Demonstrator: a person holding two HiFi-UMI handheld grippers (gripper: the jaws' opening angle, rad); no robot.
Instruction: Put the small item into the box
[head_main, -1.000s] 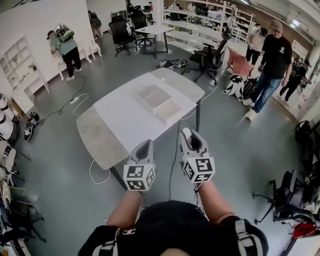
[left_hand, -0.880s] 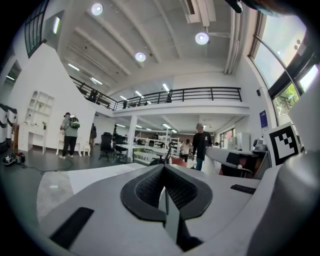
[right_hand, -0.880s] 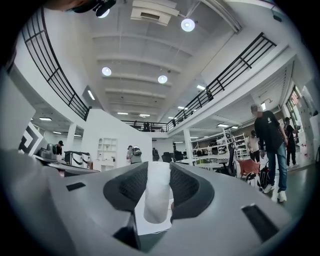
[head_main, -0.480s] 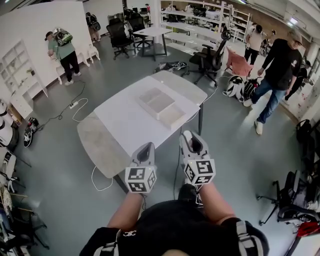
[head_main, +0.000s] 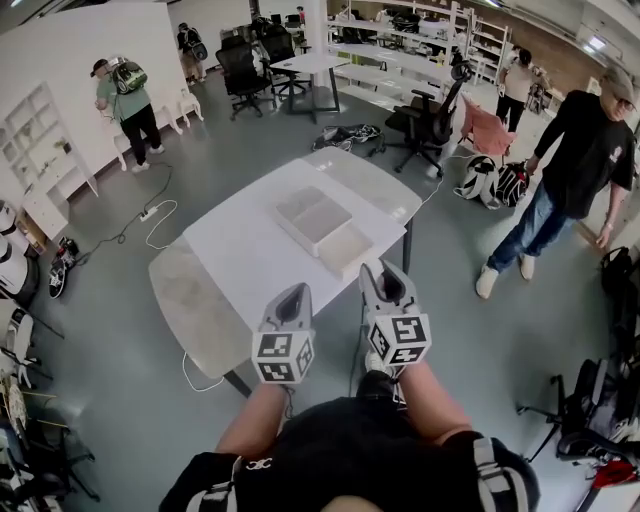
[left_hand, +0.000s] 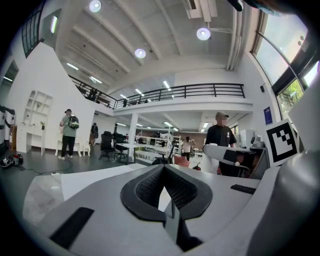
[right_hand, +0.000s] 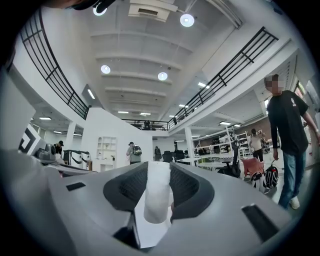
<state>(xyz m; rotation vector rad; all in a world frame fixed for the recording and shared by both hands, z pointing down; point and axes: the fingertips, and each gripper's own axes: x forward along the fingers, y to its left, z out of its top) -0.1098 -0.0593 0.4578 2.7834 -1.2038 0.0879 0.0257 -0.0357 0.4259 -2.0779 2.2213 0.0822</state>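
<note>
White and roughly cylindrical, the small item (right_hand: 159, 192) stands upright between the dark ribbed pads of the right gripper (head_main: 384, 278), whose jaws are spread fairly wide and closed on it from both sides. The left gripper (head_main: 289, 298) carries nothing: its jaws have come together at the tips, leaving only a thin wedge of light between the pads.

Seen from the head view, the person holds both grippers out in front at the near edge of a white table (head_main: 245, 250) with grey marbled end sections. The box (head_main: 312, 214), pale and shallow, lies on the table's far right part with what looks like a second flat section just beside it on the near side. The right gripper's tips sit close to that near section without reaching over it, so the small item is outside the box; the left gripper is further to the left, well apart from it.

Around the table is a large open hall with a grey floor. A bystander in a black shirt and jeans (head_main: 575, 170) stands to the right, another person with a backpack (head_main: 128, 100) faces the white wall at the left, and black office chairs (head_main: 425, 115) stand beyond the table.
</note>
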